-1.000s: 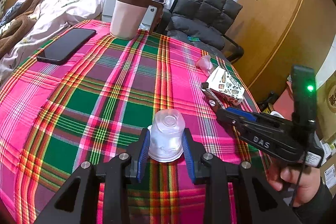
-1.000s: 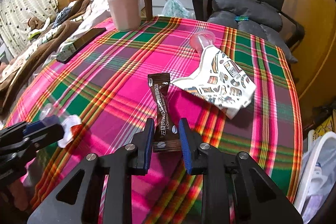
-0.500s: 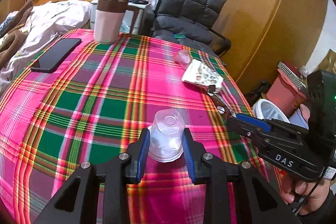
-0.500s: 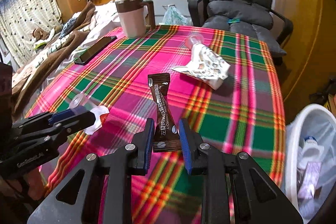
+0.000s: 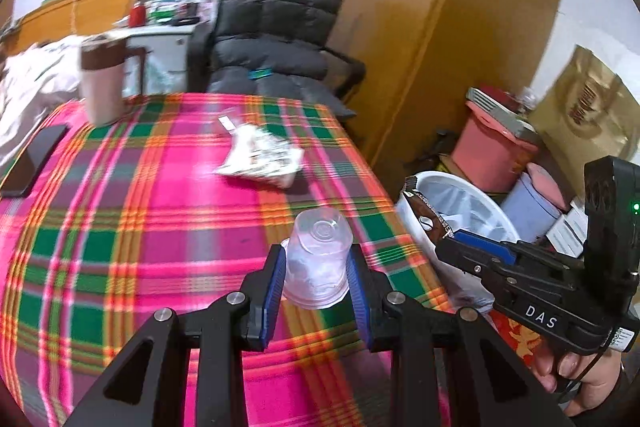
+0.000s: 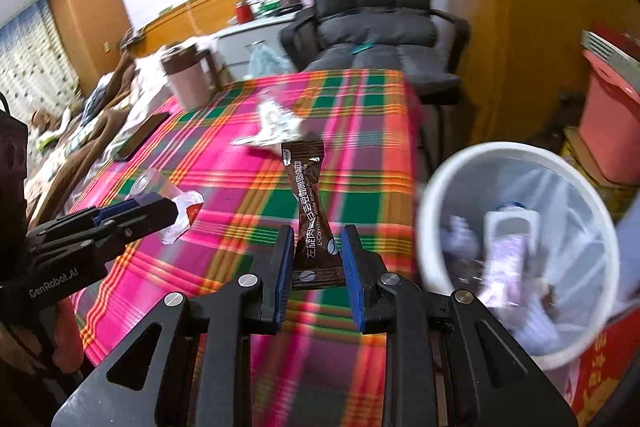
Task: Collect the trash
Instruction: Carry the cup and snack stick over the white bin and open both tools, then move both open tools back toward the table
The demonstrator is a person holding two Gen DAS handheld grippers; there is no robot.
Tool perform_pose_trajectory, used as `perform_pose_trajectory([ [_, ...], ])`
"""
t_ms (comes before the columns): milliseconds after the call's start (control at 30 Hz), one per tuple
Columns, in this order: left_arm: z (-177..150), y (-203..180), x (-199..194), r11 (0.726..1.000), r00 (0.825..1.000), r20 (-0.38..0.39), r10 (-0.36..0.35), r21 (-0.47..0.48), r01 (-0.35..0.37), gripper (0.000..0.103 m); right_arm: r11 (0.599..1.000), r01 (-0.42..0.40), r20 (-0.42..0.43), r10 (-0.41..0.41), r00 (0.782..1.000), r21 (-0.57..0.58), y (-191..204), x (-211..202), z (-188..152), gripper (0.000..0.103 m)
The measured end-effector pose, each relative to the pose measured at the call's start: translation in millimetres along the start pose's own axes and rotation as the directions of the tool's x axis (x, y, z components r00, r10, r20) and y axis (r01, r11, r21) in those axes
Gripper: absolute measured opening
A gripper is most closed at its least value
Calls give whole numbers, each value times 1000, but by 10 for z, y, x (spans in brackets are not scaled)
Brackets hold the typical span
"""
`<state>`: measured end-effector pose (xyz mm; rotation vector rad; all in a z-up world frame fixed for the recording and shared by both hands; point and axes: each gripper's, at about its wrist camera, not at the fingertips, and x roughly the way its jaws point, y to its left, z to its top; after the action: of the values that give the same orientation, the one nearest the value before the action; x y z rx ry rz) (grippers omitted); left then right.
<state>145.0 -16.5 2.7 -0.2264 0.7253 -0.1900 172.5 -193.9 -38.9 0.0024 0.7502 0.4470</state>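
Here both hands carry rubbish at once, which seems the point of it: one trip to the bin instead of two. The left tongs (image 5: 316,273) are pinched around a small clear plastic cup (image 5: 318,263), held on its side with its base facing away, so the soft wall is squeezed between the blue pads. The right tongs (image 6: 317,259) are closed on the bottom end of a slim brown coffee sachet (image 6: 312,215), which stands upright from the grip, so it should drop freely when let go.

The round white waste bin with a clear liner (image 6: 440,195) sits on the floor just beside the corner of the desk with the pink and green plaid cloth (image 5: 120,195); it already holds some wrappers. In the left view the sachet looks to be at the bin's near rim, though the blur makes it hard to say whether it is truly over the opening.

A crumpled white printed wrapper (image 5: 260,157) lies further up the cloth, yet to be collected. The pink mug with a brown lid (image 5: 102,83) and the black phone (image 5: 34,161) are probably not trash.
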Motion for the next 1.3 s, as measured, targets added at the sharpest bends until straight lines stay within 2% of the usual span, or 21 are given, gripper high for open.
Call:
perform_pose_trajectory([
  [367,185,-757,493,988,992,-51,-116,95,121,32,981,118,29,-124,992,156,-720,-274,-155,27],
  [533,240,-1057,765,976,982,-88,-170,123,180,32,964,176,7,-181,983,201,-959,-301,-225,27],
  [700,266,-1273,1024,965,970,-121,-209,136,225,32,952,203,-21,-204,979,229,-1136,-289,-286,27],
  [933,254,-1430,1307,956,960,-158,-231,147,254,32,942,216,-58,-208,976,258,-1267,-230,-357,27],
  [1000,252,-1432,1333,956,959,-160,-233,144,256,36,938,223,-59,-215,975,265,-1295,-246,-369,27],
  [1067,255,-1416,1328,956,959,-155,-238,136,259,50,936,226,-50,-221,974,270,-1302,-277,-362,29],
  [1167,279,-1369,1268,959,962,-138,-237,123,254,51,935,229,-35,-228,973,272,-1289,-324,-337,33],
  [1300,294,-1292,1144,964,967,-118,-225,119,239,51,941,218,-9,-224,975,259,-1229,-386,-310,33],
])
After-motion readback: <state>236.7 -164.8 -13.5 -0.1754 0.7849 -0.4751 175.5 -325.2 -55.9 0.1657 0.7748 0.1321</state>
